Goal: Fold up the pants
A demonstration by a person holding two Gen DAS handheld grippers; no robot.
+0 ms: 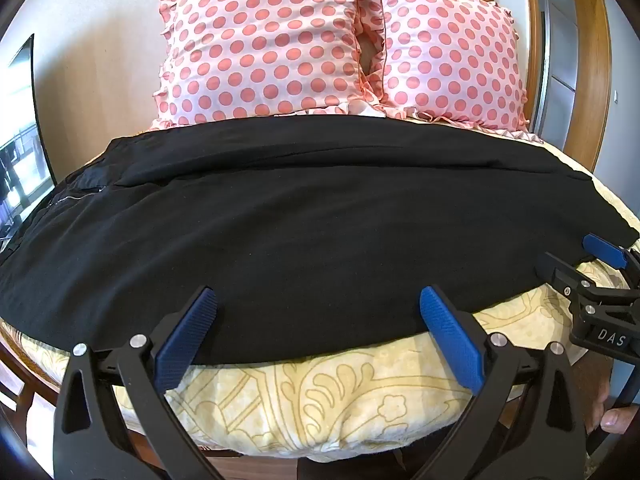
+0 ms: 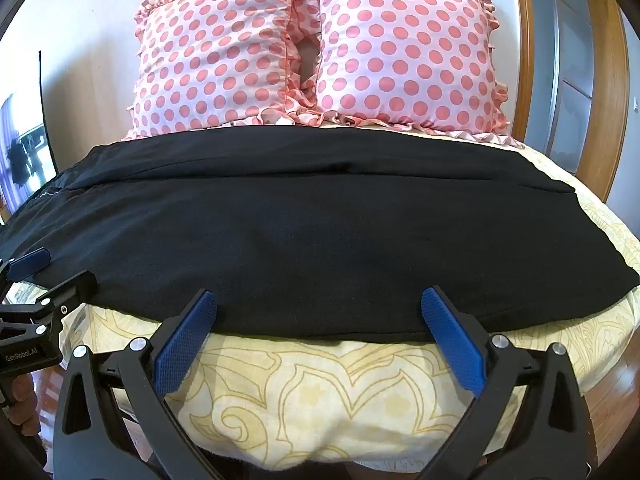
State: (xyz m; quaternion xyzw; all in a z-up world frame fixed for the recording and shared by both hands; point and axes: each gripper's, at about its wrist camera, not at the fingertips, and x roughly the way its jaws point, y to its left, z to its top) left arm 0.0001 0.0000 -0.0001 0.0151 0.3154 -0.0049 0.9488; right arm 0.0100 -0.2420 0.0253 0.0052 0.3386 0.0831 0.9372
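Black fabric pants [image 1: 304,232] lie spread flat across a yellow patterned bedcover [image 1: 320,396], their far edge just below two pink polka-dot pillows [image 2: 312,52]. Left gripper [image 1: 320,308] and right gripper [image 2: 320,308] hover at the near hem, jaws wide, holding nothing; bare bedcover lies beneath them.

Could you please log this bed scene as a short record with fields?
garment: black fabric pants, spread flat across the bed
surface: cream bedspread with yellow floral pattern
behind: two pink polka-dot ruffled pillows, side by side
left gripper: open, at the pants' near edge
right gripper: open, at the near edge
fold: not yet begun
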